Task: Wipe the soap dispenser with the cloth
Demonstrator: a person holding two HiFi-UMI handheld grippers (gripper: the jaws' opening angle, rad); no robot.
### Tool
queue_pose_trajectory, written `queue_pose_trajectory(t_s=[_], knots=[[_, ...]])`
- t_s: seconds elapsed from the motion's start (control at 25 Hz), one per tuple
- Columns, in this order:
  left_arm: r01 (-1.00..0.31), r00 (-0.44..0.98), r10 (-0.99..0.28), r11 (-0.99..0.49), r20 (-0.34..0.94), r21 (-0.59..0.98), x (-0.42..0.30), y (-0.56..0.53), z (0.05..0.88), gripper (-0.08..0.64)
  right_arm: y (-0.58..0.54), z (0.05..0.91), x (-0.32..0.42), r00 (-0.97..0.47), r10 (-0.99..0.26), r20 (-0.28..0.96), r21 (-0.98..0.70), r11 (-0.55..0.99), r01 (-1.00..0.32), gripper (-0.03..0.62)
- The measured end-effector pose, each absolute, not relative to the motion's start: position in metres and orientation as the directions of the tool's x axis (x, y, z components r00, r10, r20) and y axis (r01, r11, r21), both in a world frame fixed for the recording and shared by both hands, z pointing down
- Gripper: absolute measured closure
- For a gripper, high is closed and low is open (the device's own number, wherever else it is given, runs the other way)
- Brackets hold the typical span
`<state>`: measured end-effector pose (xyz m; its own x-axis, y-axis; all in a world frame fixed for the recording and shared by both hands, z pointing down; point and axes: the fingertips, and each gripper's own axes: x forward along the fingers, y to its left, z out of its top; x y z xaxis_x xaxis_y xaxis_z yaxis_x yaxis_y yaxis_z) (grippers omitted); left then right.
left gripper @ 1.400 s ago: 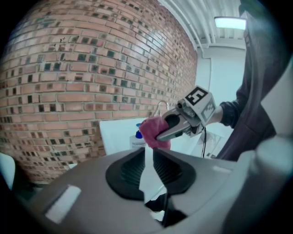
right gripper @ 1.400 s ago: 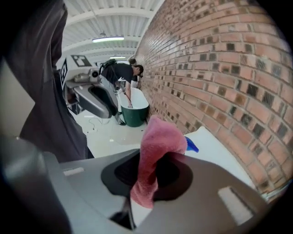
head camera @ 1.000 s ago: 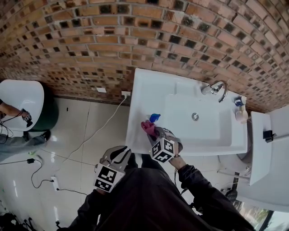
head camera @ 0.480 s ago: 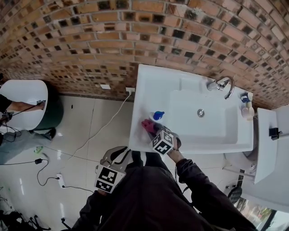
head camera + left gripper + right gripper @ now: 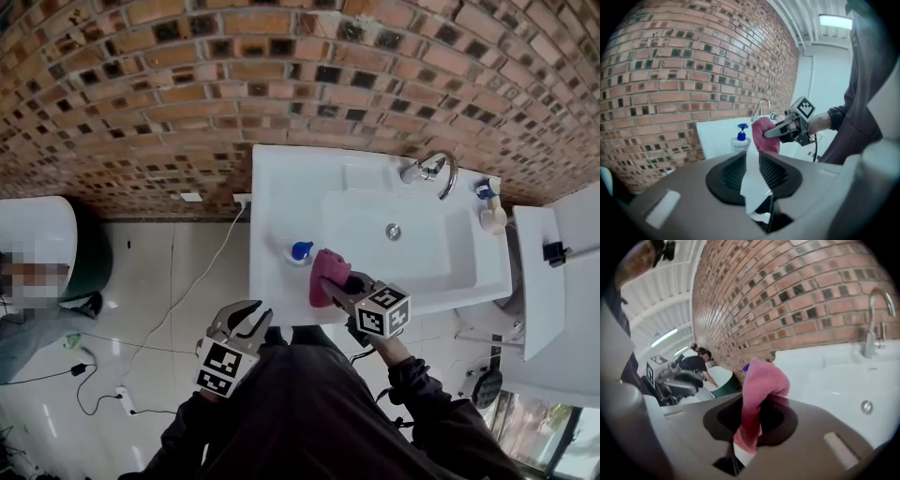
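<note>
The soap dispenser [image 5: 300, 251], a clear bottle with a blue pump, stands on the left rim of the white sink [image 5: 281, 197]. Just to its right my right gripper [image 5: 349, 285] is shut on the pink cloth [image 5: 327, 273], which hangs bunched over the rim beside the bottle. In the right gripper view the cloth [image 5: 759, 385] fills the jaws and hides most of the dispenser [image 5: 746, 367]. My left gripper [image 5: 246, 315] hovers in front of the sink's front left corner; its jaws are opening with nothing between them. It faces the dispenser [image 5: 740, 138] and the cloth [image 5: 765, 136].
A chrome faucet [image 5: 431, 172] stands at the back of the basin, with small bottles [image 5: 487, 210] on the back right corner. A white shelf [image 5: 548, 281] flanks the sink on the right. A cable [image 5: 202, 272] crosses the tiled floor; a person [image 5: 37, 309] is at far left.
My right gripper has lifted and rolled, carrying the cloth from the near left of the dispenser to its right side. The left gripper's jaws have spread a little.
</note>
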<state>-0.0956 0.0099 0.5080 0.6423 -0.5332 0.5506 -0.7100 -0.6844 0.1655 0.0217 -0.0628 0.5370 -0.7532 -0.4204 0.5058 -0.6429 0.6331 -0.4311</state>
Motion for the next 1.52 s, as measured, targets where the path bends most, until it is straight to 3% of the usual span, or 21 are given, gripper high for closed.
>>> queue_pose_trajectory(t_s=[0.12,0.28,0.6,0.84,1.04,1.16,1.32,1.52], knots=[[-0.696,0.652,-0.520,-0.699,0.553,0.164,-0.090,0.002,0.508,0.448,-0.087,0.532,0.029,-0.768,-0.483,0.420,-0.591,0.497,-0.635,0.532],[-0.690,0.651,-0.514,-0.708,0.559,0.153,-0.086,-0.009,0.509,0.431,-0.109,0.552,0.033,-0.749,-0.528,0.400,-0.694,0.359,-0.624,0.532],[-0.705,0.630,-0.498,-0.689,0.595,0.170,-0.077,-0.037,0.519,0.420,-0.096,0.631,0.019,-0.787,-0.342,0.514,-0.751,0.265,-0.605,0.532],[-0.705,0.609,-0.456,-0.686,0.649,0.180,-0.050,-0.069,0.539,0.397,-0.087,0.661,0.011,-0.776,-0.155,0.611,-0.666,0.428,-0.610,0.531],[-0.695,0.588,-0.423,-0.700,0.690,0.164,-0.027,-0.089,0.547,0.371,-0.103,0.640,0.019,-0.726,-0.125,0.676,-0.474,0.680,-0.559,0.531],[-0.696,0.575,-0.424,-0.703,0.700,0.145,-0.021,-0.096,0.547,0.368,-0.112,0.611,0.011,-0.718,-0.129,0.684,-0.298,0.849,-0.436,0.531],[-0.710,0.554,-0.427,-0.691,0.715,0.137,-0.024,-0.101,0.549,0.367,-0.097,0.591,-0.005,-0.695,-0.091,0.713,-0.142,0.952,-0.270,0.531],[-0.700,0.535,-0.397,-0.702,0.746,0.129,-0.026,-0.097,0.556,0.367,-0.057,0.588,-0.023,-0.716,-0.027,0.697,-0.137,0.976,-0.170,0.531]])
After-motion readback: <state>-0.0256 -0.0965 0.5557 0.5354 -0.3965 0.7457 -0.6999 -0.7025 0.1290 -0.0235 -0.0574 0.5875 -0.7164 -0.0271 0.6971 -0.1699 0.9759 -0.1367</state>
